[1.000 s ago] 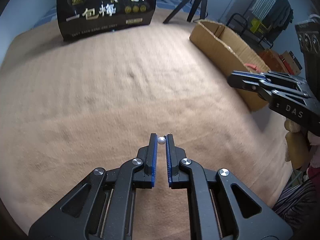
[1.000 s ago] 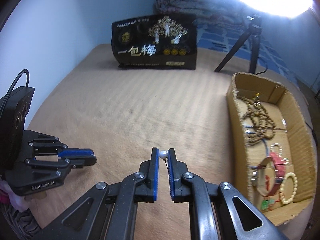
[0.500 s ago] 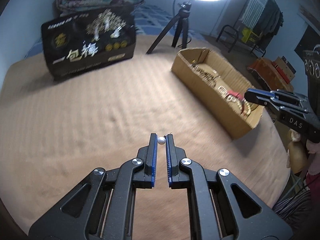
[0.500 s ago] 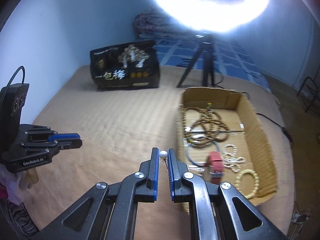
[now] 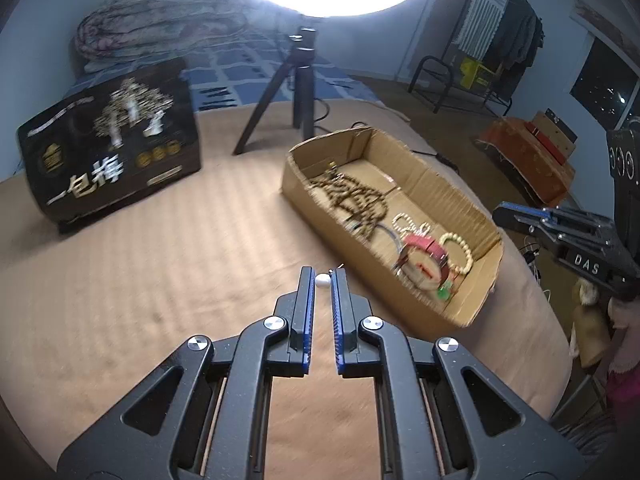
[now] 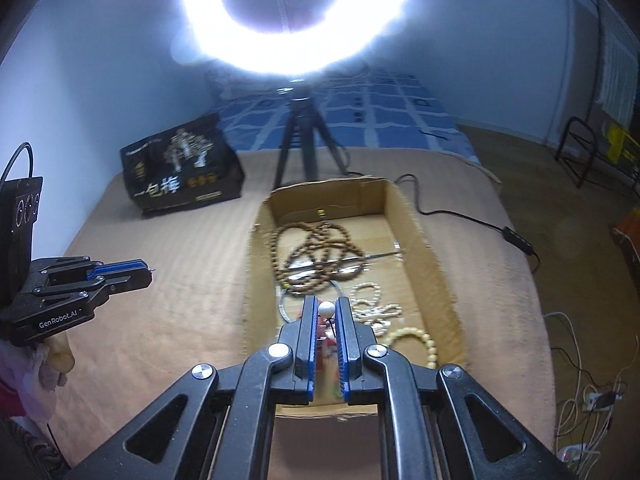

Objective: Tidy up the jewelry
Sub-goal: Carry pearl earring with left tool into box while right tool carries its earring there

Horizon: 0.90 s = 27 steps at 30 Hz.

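1. Two tools are sharing the scene above a tan-covered bench (image 5: 168, 248), each narrowed onto a small white bead.
2. In the left wrist view, the left tool (image 5: 322, 280) is pinching a pearl earring (image 5: 322, 280) between its blue-padded fingertips, a thin hook showing just beside the right pad; the tool is hovering over the bench cover, just beside the near left wall of the cardboard box (image 5: 344, 236).
3. In the right wrist view, the right tool (image 6: 326, 309) is gripping a second pearl earring (image 6: 326, 309) at its tips, a dark wire hanging below the bead, and is sitting over the near end of the box (image 6: 424, 240).
4. Inside the box are lying a coil of brown wooden prayer beads (image 6: 316, 256) toward the far end, a white bead bracelet (image 6: 370, 300) in the middle, a cream bead bracelet (image 6: 416, 338) at the near right, and a red watch (image 5: 424, 256) beside it.
5. Seen from the right wrist, the left tool (image 6: 148, 272) is standing well apart to the left of the box.
6. Behind the box, a black gift bag (image 6: 184, 168) with gold lettering and a tripod (image 6: 304, 140) are standing under a glaring ring light (image 6: 296, 12).
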Available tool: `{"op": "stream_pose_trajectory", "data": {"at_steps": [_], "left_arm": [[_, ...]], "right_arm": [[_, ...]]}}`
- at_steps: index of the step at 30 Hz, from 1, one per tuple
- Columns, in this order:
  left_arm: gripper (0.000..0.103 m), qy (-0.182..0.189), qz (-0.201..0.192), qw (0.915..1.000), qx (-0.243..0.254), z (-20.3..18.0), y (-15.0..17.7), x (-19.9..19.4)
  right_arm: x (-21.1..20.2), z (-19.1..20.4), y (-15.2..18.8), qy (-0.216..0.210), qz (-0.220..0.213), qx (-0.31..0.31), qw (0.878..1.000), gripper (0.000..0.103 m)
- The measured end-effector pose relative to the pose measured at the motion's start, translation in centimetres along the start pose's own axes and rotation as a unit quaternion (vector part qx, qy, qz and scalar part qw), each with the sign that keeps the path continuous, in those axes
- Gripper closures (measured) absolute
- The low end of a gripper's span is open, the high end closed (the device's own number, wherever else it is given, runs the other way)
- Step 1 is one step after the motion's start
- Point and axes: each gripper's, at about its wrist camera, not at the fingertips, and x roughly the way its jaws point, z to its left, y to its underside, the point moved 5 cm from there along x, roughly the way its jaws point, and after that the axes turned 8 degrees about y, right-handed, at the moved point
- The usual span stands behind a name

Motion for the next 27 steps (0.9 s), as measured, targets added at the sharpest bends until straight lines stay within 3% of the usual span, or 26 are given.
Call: {"op": "stream_pose_trajectory", "data": {"at_steps": [13, 27], "left_arm": [[0.096, 0.005, -0.002, 0.9996, 0.027, -3.8, -4.0, 4.3], [0.096, -0.007, 0.002, 0.9997, 0.022, -4.2, -6.2, 7.5]], "right_arm": [[1.1, -2.1, -0.2, 0.015, 0.008, 0.015, 1.000, 0.097], [3.1, -3.9, 0.3, 0.018, 0.027, 0.035, 0.999, 0.097]]}}
